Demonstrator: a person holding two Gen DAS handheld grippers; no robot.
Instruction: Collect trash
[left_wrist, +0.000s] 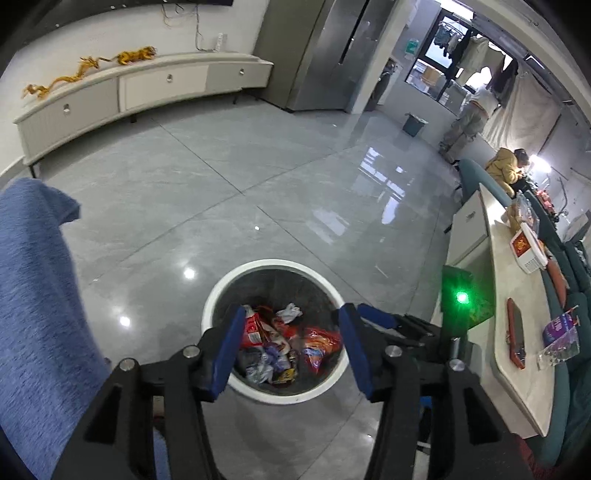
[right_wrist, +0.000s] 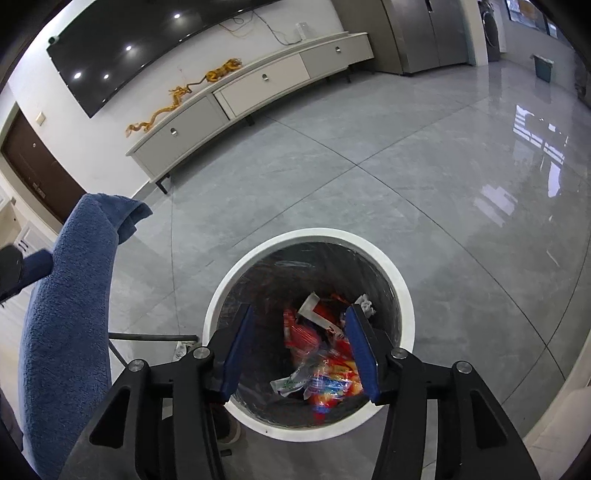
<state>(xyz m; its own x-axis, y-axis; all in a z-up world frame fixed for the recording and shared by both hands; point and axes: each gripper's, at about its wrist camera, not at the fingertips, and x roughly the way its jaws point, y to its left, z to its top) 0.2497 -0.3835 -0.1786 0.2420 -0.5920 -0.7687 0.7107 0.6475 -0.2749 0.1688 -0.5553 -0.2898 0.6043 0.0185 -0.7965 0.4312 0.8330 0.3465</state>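
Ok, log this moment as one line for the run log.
stage: drop into trash bin | left gripper: open, empty | right gripper: open, empty | wrappers: in bin | both grippers above bin

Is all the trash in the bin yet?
Lots is: wrappers fill the white-rimmed bin. The left gripper and right gripper hang open above it, holding nothing. Left: a purple packet lies on the table.

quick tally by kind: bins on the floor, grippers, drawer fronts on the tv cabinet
Bins: 2, white-rimmed bin and teal bin
Grippers: 2, left gripper and right gripper, both open
Drawer fronts: 3
Total: 7
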